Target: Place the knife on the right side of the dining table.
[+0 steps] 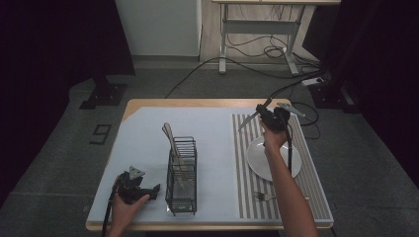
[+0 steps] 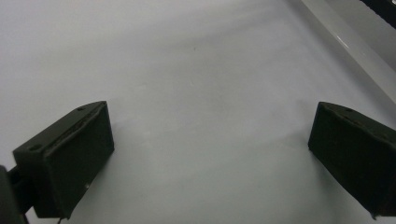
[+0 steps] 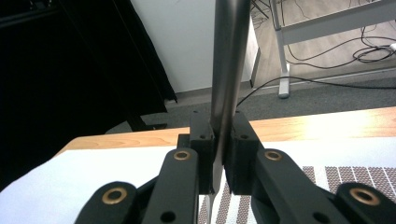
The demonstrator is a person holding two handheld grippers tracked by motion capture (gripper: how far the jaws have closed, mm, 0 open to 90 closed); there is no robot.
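Firmly, right hand-held gripper clamped on knife, above plate.

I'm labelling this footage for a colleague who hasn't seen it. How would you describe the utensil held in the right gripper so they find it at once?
Start at the striped placemat on the table's right side, with its white plate. Above the plate's far edge the right gripper clamps a silver knife. Unlike the fork lying on the mat, it is lifted off the table.
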